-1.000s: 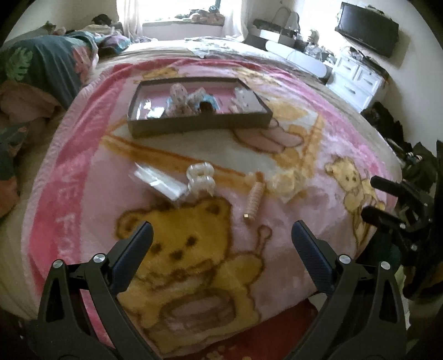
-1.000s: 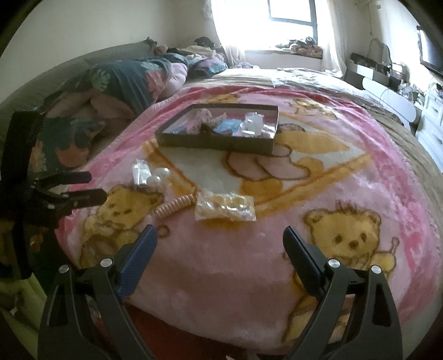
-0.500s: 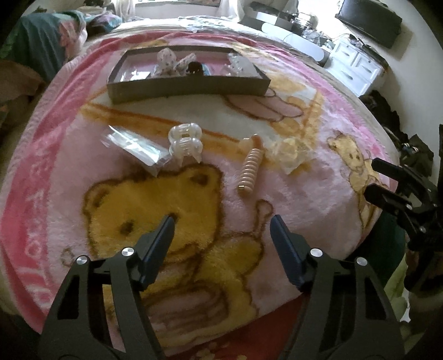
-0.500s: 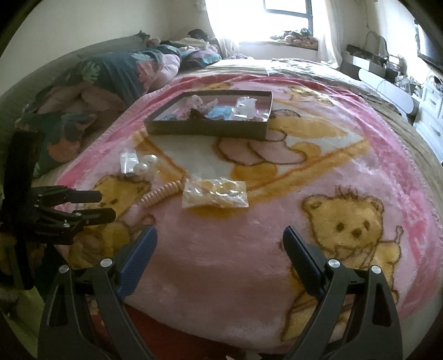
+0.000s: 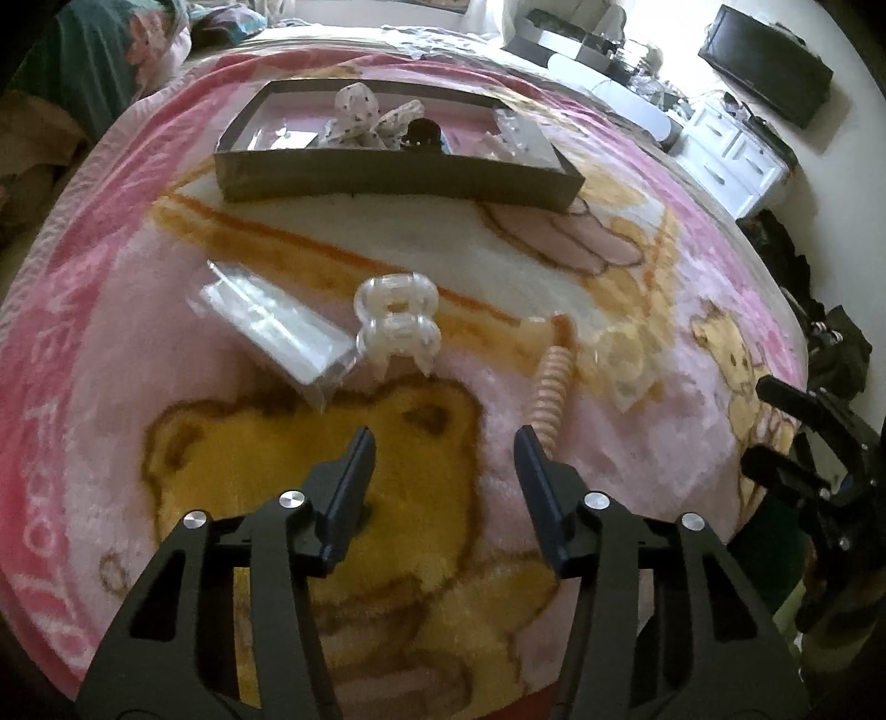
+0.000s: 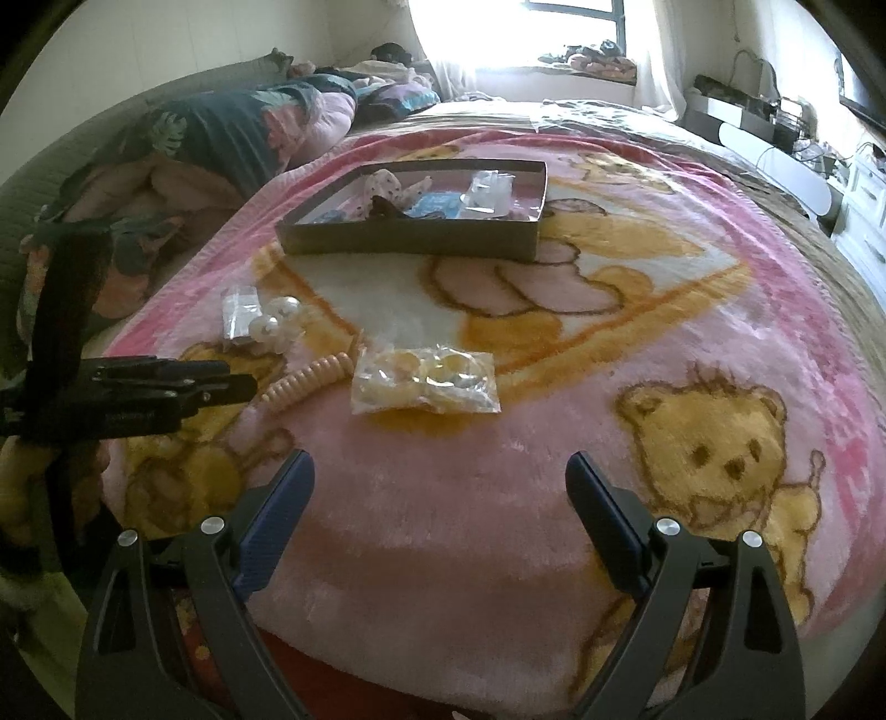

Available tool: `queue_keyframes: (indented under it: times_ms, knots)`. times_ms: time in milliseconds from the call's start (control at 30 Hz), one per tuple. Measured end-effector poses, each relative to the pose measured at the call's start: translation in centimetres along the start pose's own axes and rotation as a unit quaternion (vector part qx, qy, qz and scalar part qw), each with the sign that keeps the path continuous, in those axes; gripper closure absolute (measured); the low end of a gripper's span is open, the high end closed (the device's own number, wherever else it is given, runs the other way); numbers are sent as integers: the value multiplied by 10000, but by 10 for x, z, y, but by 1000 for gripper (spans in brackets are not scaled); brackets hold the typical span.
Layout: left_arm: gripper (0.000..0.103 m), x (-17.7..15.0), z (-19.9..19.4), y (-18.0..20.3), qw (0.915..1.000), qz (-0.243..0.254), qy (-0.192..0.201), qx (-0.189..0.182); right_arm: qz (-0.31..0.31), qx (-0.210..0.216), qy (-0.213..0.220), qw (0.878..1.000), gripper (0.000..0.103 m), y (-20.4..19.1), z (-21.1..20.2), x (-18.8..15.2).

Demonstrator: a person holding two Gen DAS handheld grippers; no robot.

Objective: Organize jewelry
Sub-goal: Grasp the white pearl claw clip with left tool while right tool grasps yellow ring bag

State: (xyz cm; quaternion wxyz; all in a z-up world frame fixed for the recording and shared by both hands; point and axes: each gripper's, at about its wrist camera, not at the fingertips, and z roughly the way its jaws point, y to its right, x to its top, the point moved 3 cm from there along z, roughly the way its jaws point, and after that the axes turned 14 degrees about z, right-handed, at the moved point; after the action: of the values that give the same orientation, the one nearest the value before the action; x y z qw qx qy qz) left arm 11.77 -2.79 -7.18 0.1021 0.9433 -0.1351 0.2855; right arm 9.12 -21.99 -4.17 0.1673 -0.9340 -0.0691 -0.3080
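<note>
A shallow brown box (image 5: 387,177) (image 6: 410,241) with hair ties and small bags inside lies on the pink bear blanket. In front of it lie a clear packet (image 5: 271,327), a translucent claw clip (image 5: 396,327) (image 6: 277,324), a peach spiral hair tie (image 5: 551,393) (image 6: 304,382) and a clear bag of yellow rings (image 6: 423,379) (image 5: 620,360). My left gripper (image 5: 443,443) is open and empty, low over the blanket just short of the claw clip. My right gripper (image 6: 440,471) is wide open and empty, short of the ring bag.
Piled bedding (image 6: 194,138) lies along the left of the bed. A white dresser (image 5: 731,149) and a wall TV (image 5: 767,61) stand to the right. A window (image 6: 570,27) is at the back. The bed's front edge is just under both grippers.
My left gripper has moved forward and down toward the claw clip, and its jaws have narrowed. My right gripper has barely moved and stays wide open.
</note>
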Motion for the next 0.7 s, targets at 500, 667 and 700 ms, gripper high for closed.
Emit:
queue_keyframes:
  times_ms: [500, 667, 700]
  knots:
    - [61, 35, 18, -16, 9997, -67, 109, 213, -58, -98, -249, 9996, 12, -2, 43, 20]
    - [61, 44, 25, -23, 9995, -87, 88, 274, -7, -93, -364, 9993, 12, -6, 61, 28]
    - [61, 45, 26, -24, 9995, -97, 85, 282, -17, -73, -393, 9992, 12, -8, 65, 29]
